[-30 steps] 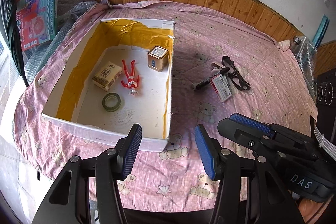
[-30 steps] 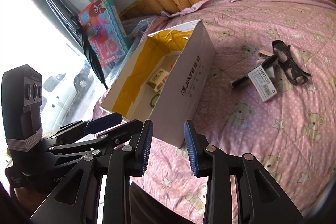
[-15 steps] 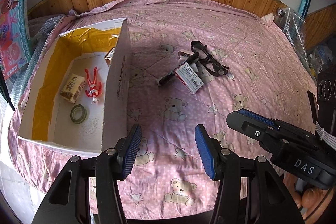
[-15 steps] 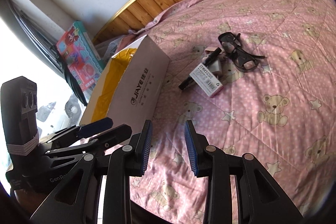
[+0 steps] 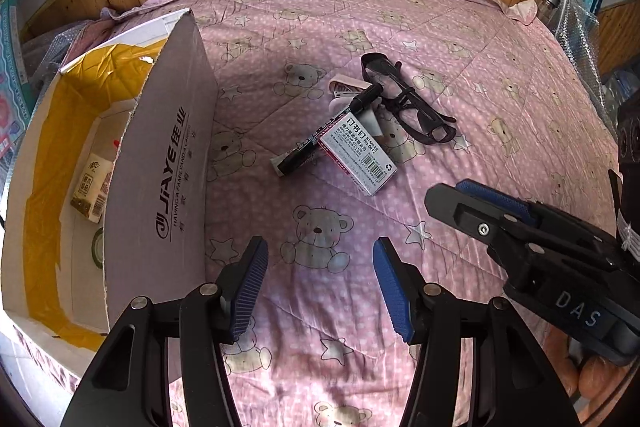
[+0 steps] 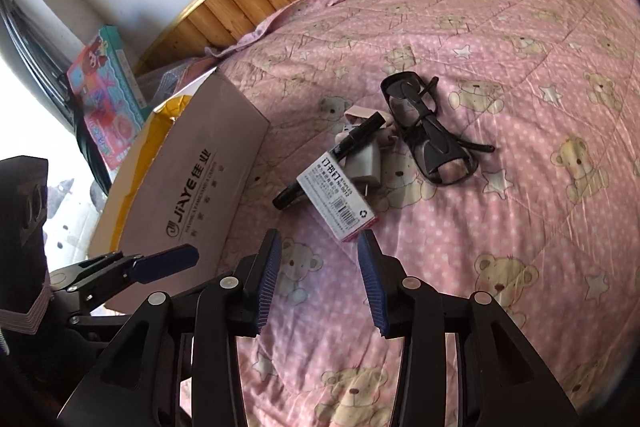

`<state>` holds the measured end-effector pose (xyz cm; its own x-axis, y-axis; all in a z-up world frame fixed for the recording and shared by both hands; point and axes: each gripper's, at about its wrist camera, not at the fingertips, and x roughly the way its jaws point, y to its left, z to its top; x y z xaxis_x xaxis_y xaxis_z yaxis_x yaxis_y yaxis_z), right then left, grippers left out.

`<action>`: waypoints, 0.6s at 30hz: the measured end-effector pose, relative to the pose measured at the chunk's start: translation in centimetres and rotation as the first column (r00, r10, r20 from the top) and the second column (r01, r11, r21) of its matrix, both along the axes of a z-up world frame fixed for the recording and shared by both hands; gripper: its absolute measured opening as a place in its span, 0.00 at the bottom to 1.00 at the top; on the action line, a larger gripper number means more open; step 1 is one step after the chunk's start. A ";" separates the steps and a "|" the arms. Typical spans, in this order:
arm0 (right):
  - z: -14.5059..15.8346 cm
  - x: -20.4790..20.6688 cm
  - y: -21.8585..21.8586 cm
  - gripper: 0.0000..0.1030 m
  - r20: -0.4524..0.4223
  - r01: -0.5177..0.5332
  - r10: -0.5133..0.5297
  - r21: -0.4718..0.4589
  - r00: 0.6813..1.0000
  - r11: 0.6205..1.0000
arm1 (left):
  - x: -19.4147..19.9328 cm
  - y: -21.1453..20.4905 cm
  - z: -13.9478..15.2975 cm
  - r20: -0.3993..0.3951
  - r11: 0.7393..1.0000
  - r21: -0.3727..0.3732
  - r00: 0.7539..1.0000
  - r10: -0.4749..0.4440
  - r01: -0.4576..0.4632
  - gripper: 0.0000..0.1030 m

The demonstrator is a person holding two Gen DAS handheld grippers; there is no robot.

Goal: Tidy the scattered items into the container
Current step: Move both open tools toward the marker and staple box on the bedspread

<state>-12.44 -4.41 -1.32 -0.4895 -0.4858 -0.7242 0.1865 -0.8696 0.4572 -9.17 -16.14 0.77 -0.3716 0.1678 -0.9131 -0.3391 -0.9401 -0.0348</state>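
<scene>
Both pairs of jaws are spread apart and grasp nothing. The right gripper (image 6: 318, 283) hovers low over a pink bear-print quilt (image 6: 520, 227), and just beyond its jaws lies the near end of a box of staples (image 6: 338, 197). The left gripper (image 5: 318, 285) hangs beside it, a little farther from that box. All the loose things lie in one small heap around the box of staples: a black marker pen (image 6: 332, 159) rests slantwise against its far side, a white plug adapter (image 6: 362, 163) touches it behind, a small pale pink item, too hidden to name, peeks out past the marker, and black safety glasses (image 6: 430, 137) sit just beyond. Well to the left of the heap stands the cardboard box (image 5: 164, 187), the container, open on top with a yellow lining. Inside it a small printed carton (image 5: 90, 193) and the edge of a roll of tape (image 5: 97, 247) can be seen, so part of the tidying looks done. The whole heap is left to move, and the box of staples seems the nearest pick for the right gripper.
</scene>
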 end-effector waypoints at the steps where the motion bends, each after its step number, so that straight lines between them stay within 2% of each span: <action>1: -0.3 -0.8 -0.4 0.42 -0.002 -0.017 0.017 0.020 1.000 1.000 | -0.3 0.0 -0.2 0.003 1.000 -0.005 1.000 0.003 -0.003 0.55; 6: -2.6 -4.5 -2.8 0.43 0.002 -0.108 0.109 0.116 0.994 0.987 | -2.0 -0.5 -1.2 0.014 1.000 -0.018 1.000 0.023 -0.023 0.55; 8: -3.8 -5.6 -3.0 0.43 0.015 -0.115 0.114 0.142 0.993 0.983 | -2.7 -0.5 -1.5 0.020 0.999 -0.032 0.999 0.025 -0.025 0.55; 9: -4.5 -5.8 -3.0 0.39 0.033 -0.120 0.117 0.151 0.993 0.981 | -2.9 -0.5 -1.7 0.020 0.999 -0.042 1.000 0.023 -0.022 0.55; 11: -5.1 -5.5 -1.8 0.19 0.041 -0.116 0.113 0.110 0.993 0.987 | -3.5 -0.5 -2.0 0.024 0.999 -0.035 0.999 0.024 -0.023 0.55; 12: -5.2 -5.2 -0.9 0.14 0.047 -0.105 0.100 0.101 0.994 0.989 | -3.8 -0.5 -2.1 0.026 0.999 -0.029 0.999 0.022 -0.022 0.55; 13: -5.4 -4.8 0.1 0.06 0.057 -0.087 0.082 0.094 0.995 0.992 | -4.2 -0.3 -2.1 0.024 0.999 -0.025 1.000 0.020 -0.020 0.55; 18: -6.4 -2.7 5.4 0.05 0.107 0.018 -0.023 0.050 0.994 0.999 | -6.7 1.7 -3.3 0.011 1.000 -0.023 1.000 -0.018 0.018 0.55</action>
<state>-15.14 0.95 -7.76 -0.4167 -0.4390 -0.7960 0.1206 -0.8946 0.4303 -15.88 -14.48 -2.48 -0.3587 0.1534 -0.9208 -0.3554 -0.9346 -0.0173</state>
